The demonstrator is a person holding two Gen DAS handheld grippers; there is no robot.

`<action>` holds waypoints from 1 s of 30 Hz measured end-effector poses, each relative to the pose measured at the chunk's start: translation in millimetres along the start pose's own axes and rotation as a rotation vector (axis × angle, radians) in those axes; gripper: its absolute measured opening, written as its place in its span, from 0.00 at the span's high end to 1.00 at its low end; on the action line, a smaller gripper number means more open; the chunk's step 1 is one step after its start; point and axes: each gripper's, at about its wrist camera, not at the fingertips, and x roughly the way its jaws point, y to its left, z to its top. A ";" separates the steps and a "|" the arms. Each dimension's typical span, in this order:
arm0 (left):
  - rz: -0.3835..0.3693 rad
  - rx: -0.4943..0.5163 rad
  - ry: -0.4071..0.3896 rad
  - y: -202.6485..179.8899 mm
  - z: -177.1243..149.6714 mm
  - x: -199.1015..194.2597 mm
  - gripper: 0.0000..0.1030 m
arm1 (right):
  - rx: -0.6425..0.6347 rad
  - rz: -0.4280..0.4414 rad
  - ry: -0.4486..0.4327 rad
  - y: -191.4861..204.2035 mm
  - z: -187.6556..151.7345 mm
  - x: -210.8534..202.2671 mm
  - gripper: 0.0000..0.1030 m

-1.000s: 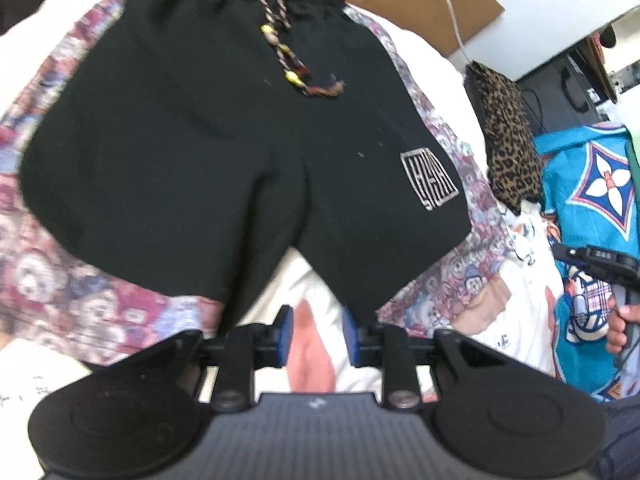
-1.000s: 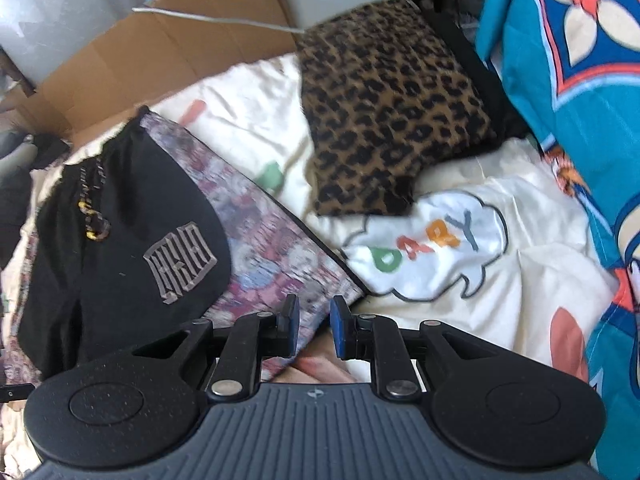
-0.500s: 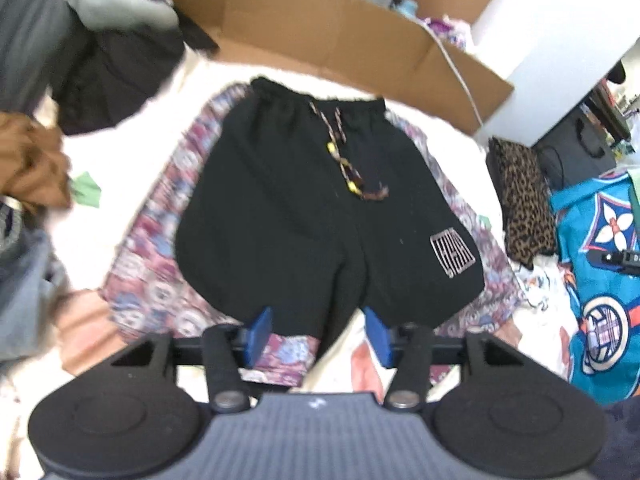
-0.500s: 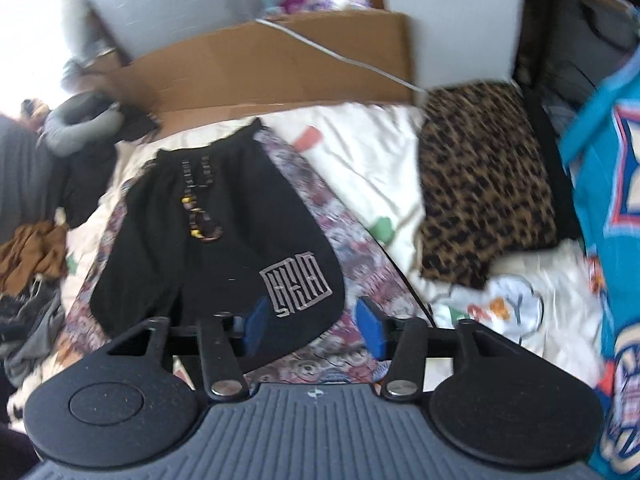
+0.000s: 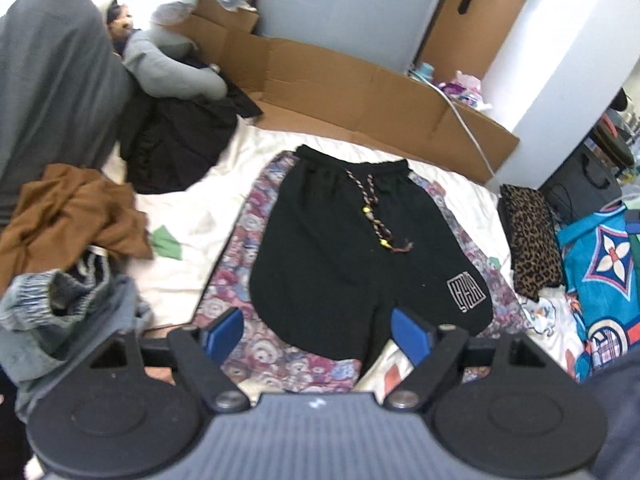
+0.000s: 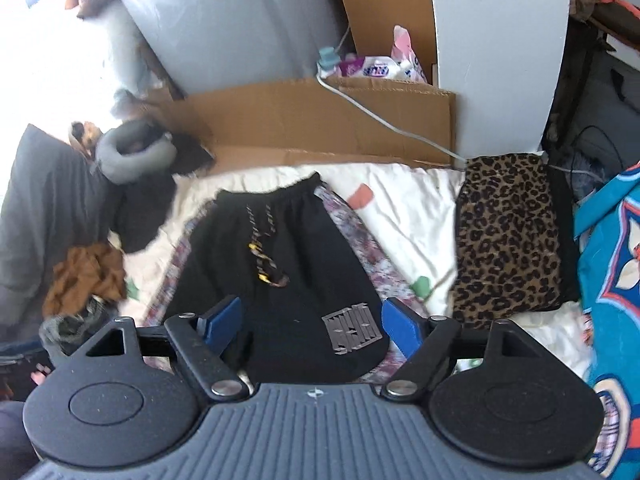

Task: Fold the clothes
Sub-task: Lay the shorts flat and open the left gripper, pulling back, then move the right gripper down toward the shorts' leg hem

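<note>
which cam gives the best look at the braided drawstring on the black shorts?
Left wrist. The braided drawstring lies sharp and whole on the black shorts, yellow beads and frayed end visible. In the right wrist view the drawstring is smeared by motion blur; only a yellow streak reads.

Flattened cardboard behind bed; grey neck pillow; white cable across cardboard.

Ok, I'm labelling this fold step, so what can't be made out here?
- Right wrist view: black shorts and drawstring are motion-blurred.
- Both views: the shorts' hems are hidden behind the gripper bodies.
- Left wrist view: white logo is too small to read.
</note>
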 end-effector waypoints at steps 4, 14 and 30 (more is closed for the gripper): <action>0.007 -0.032 -0.043 13.6 4.0 -22.4 0.19 | 0.046 0.010 -0.054 13.5 -15.1 -4.3 0.20; 0.044 -0.050 -0.040 52.5 2.5 -4.7 0.22 | 0.171 0.081 -0.147 42.6 -67.6 12.0 0.20; 0.089 -0.011 0.032 105.1 -7.0 43.9 0.29 | 0.281 0.108 -0.146 79.5 -132.4 99.9 0.20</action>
